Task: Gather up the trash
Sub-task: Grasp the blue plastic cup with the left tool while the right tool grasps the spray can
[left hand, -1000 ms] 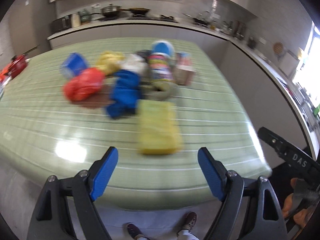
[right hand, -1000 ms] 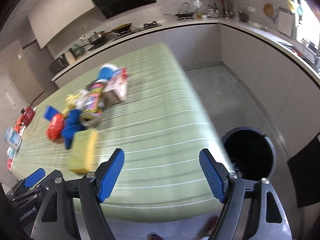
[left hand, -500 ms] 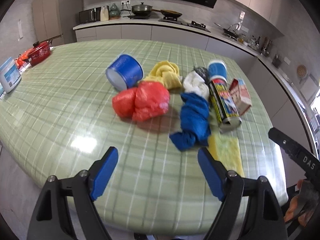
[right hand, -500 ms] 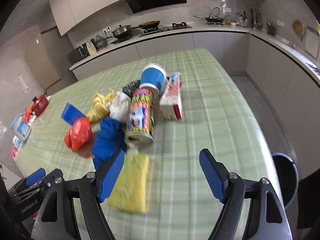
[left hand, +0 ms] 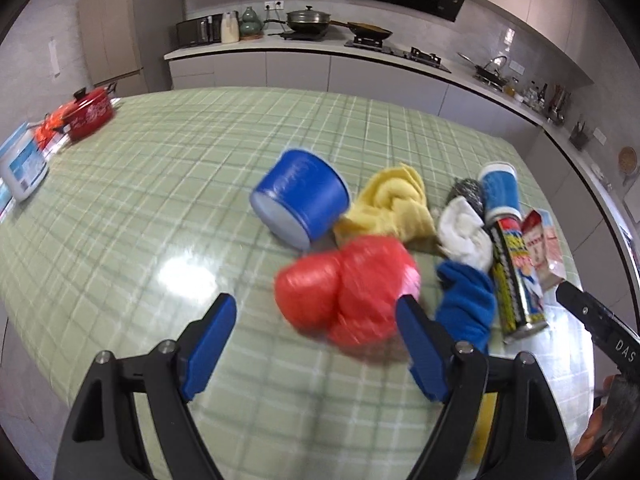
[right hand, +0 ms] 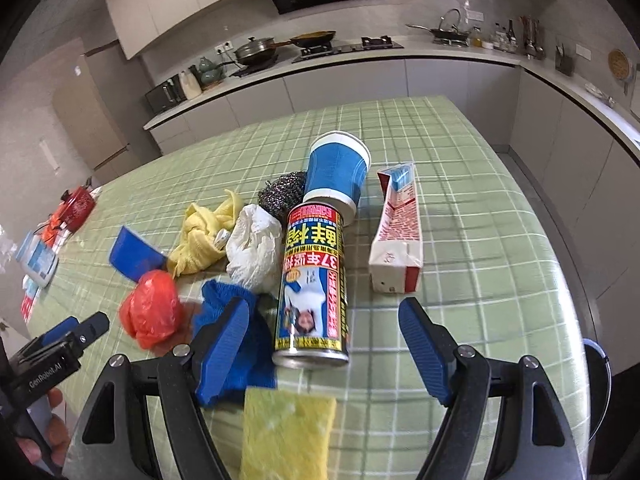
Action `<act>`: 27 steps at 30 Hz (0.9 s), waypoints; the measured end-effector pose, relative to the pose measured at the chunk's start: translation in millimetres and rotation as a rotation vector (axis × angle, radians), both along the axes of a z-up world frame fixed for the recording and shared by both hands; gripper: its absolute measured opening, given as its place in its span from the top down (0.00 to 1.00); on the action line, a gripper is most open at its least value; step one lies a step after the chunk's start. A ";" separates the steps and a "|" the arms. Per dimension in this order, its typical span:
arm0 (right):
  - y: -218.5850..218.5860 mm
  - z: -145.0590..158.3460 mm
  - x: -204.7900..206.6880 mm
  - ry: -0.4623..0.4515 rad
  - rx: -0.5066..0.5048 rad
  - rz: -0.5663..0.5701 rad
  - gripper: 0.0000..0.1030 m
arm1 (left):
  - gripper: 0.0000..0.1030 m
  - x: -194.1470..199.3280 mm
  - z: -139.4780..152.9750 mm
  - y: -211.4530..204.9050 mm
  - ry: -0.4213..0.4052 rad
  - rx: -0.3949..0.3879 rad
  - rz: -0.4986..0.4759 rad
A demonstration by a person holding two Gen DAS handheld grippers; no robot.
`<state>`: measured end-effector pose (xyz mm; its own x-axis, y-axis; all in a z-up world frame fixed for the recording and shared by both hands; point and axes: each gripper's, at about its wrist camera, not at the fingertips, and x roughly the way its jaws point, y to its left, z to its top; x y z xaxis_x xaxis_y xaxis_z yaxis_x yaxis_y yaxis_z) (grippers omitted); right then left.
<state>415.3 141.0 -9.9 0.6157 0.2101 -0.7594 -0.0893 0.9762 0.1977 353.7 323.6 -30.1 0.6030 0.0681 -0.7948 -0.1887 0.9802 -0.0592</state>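
Note:
A pile of trash lies on the green checked table (left hand: 160, 184). My left gripper (left hand: 316, 348) is open and empty, just short of a red plastic bag (left hand: 348, 288). Behind the bag lie a blue tub (left hand: 300, 204) on its side, a yellow cloth (left hand: 392, 204), white crumpled paper (left hand: 464, 232) and a blue cloth (left hand: 468, 308). My right gripper (right hand: 324, 348) is open and empty, just in front of a spray can (right hand: 312, 288) lying on its side. Behind it stand a blue paper cup (right hand: 336, 176) and steel wool (right hand: 280, 196). A red-white carton (right hand: 396, 232) lies to the right, a yellow sponge (right hand: 288, 432) below.
A red pot (left hand: 90, 114) and a white-blue container (left hand: 22, 164) sit at the table's far left. Kitchen counters with pans run behind and to the right. The rim of a dark bin (right hand: 596, 364) shows on the floor off the table's right edge.
Both grippers have moved forward over the table and closer to the trash pile. The left now faces the red bag, the right the spray can. Both stay open.

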 end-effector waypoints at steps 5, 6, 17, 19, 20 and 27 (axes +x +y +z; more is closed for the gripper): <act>14.6 -7.9 15.4 0.024 -0.015 -0.067 0.23 | 0.19 32.3 -2.3 17.7 0.004 0.014 -0.070; 17.8 -9.7 19.2 0.030 -0.018 -0.081 0.23 | 0.19 38.2 -2.5 21.0 0.003 0.018 -0.084; 35.9 -23.9 42.9 0.076 -0.064 -0.161 0.23 | 0.19 76.6 -16.7 32.7 0.033 0.017 -0.195; 36.8 -26.3 44.5 0.085 -0.064 -0.164 0.23 | 0.19 80.1 -20.0 34.3 0.042 0.009 -0.198; 37.2 -27.8 46.0 0.089 -0.065 -0.165 0.23 | 0.19 81.9 -22.1 35.3 0.047 0.004 -0.200; 37.0 -35.3 53.0 0.105 -0.061 -0.162 0.23 | 0.19 83.7 -31.4 37.7 0.061 -0.010 -0.212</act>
